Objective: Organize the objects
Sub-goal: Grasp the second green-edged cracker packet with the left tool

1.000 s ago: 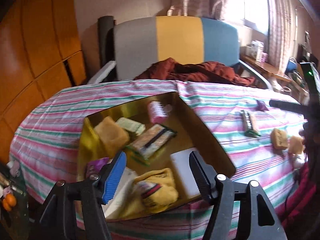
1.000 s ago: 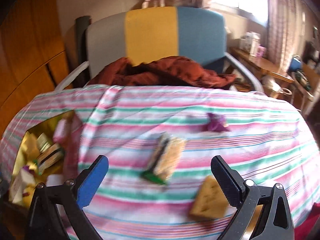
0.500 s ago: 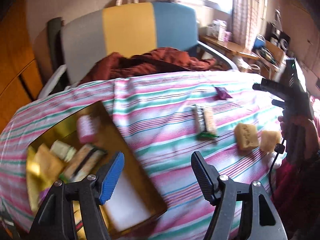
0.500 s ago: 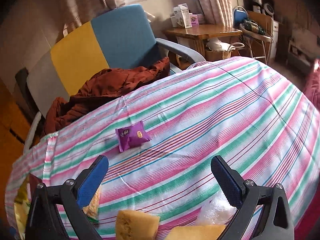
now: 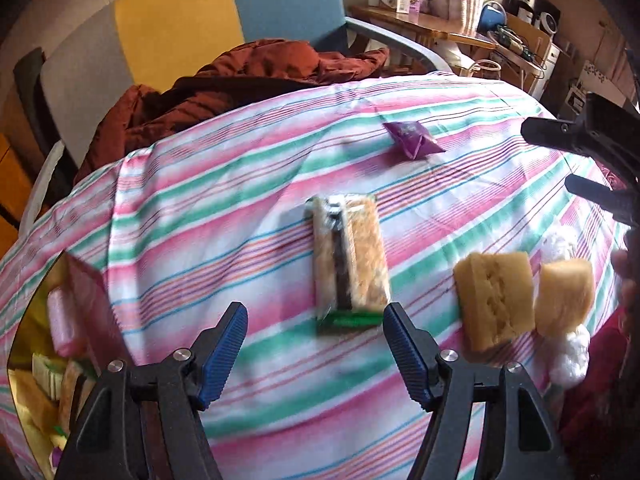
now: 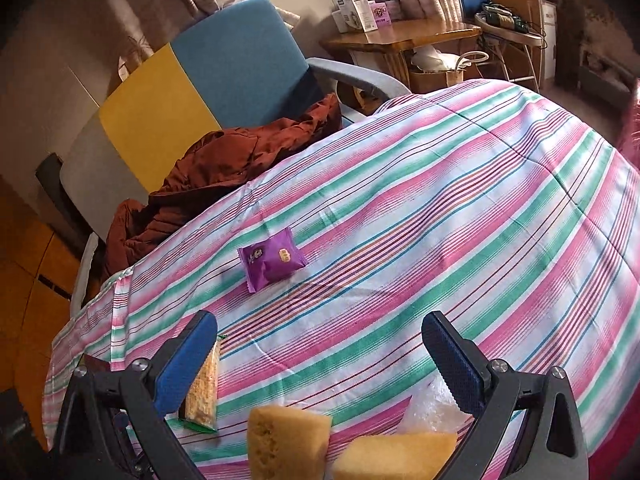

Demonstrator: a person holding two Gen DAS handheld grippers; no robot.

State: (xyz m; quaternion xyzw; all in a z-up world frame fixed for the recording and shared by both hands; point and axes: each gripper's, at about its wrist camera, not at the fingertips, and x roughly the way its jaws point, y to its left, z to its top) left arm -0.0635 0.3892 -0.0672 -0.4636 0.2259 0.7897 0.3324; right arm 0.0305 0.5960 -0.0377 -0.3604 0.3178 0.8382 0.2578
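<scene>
Cracker pack (image 5: pixel 349 258) before left gripper (image 5: pixel 316 344)

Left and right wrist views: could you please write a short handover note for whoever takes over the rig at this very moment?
Left claw: open and empty, jaws still widening, hovering over the cracker pack on the striped cloth.
Right claw: open and empty, above two yellow sponges.
Done: the gold box at the cloth's left edge already holds several items, including a pink roll.
Left: cracker pack, both sponges, the purple sachet farther back, and the white plastic-wrapped items beside the sponges all remain loose on the cloth.
</scene>
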